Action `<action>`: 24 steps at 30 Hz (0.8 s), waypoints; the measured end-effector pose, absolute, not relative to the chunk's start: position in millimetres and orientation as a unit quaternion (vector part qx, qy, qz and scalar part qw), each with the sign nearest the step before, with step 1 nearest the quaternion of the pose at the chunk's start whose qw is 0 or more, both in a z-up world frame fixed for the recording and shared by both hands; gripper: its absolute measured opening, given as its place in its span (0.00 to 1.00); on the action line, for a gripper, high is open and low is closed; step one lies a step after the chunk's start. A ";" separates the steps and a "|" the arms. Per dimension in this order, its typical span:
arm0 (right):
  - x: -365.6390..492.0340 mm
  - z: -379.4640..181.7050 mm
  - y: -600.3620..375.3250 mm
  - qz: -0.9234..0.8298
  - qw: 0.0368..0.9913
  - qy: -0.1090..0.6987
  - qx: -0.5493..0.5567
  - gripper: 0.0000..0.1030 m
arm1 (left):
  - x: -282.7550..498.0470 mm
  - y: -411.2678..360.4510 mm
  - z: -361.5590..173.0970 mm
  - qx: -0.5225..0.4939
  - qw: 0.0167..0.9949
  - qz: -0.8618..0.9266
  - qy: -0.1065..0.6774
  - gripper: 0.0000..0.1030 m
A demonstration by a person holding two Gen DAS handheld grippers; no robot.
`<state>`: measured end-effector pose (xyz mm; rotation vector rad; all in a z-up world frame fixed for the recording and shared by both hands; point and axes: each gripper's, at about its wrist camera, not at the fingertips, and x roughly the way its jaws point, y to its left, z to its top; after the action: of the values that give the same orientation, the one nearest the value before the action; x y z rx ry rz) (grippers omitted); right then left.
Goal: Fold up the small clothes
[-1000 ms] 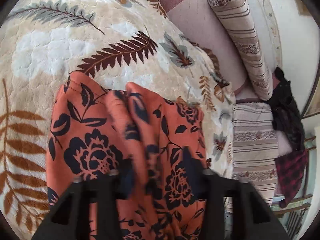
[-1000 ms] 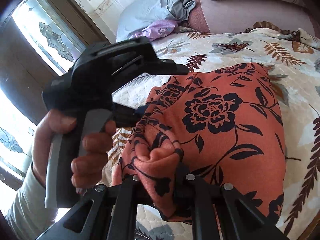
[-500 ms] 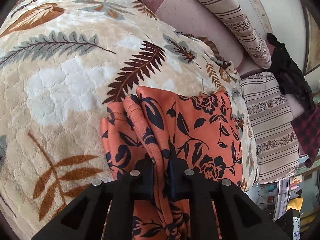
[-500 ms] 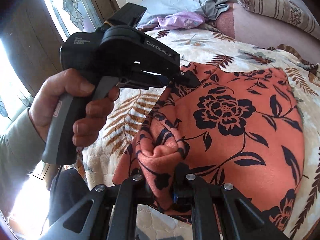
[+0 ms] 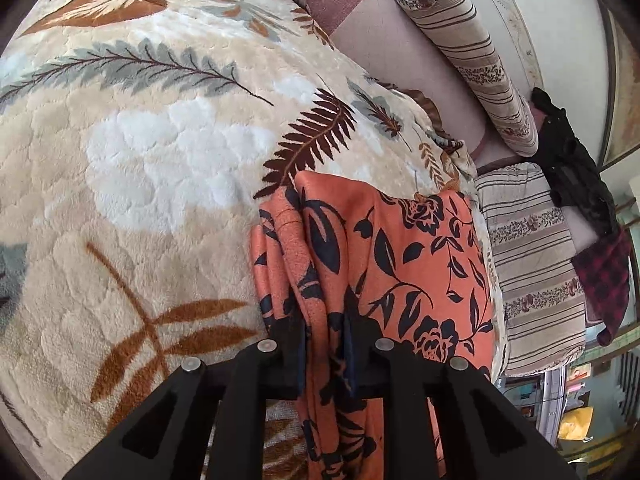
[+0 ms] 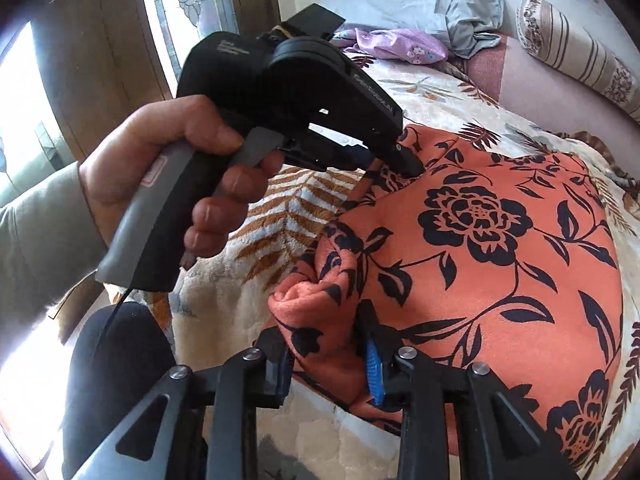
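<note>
An orange garment with black flowers (image 6: 480,248) lies folded on a cream leaf-print blanket (image 5: 140,152). My left gripper (image 5: 324,332) is shut on a bunched edge of the orange garment (image 5: 400,248). In the right wrist view the left gripper (image 6: 404,158) shows held in a hand at the garment's far corner. My right gripper (image 6: 326,344) is around the near bunched corner; its jaws stand somewhat apart with the fold of cloth between them.
Striped bolster pillows (image 5: 472,52) lie along the far side of the bed. A striped cushion (image 5: 536,280), dark clothes (image 5: 576,168) and a red plaid cloth (image 5: 604,280) are at the right. Grey and purple clothes (image 6: 404,44) lie at the bed's head.
The left gripper went from open around the cloth to shut on its edge and drew it back. The right gripper's jaws have widened around the bunched corner.
</note>
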<state>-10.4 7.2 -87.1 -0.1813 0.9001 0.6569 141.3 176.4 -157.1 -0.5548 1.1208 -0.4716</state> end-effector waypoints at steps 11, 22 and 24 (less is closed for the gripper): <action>-60.4 -85.6 6.1 0.367 0.844 0.384 -0.080 0.80 | 83.7 168.9 -83.3 -0.209 0.842 -0.180 0.463 0.33; -84.3 -56.9 -109.0 0.350 0.857 0.376 0.047 0.80 | 30.5 157.3 -126.9 -0.120 0.828 -0.109 0.537 0.42; -80.4 -53.9 -148.8 0.321 0.862 0.381 0.096 0.80 | 24.3 158.2 -120.0 -0.106 0.834 -0.102 0.532 0.42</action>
<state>-80.4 -148.8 -53.9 0.2010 0.7996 0.6743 24.3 158.2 -120.0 -0.2244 1.1273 -0.2152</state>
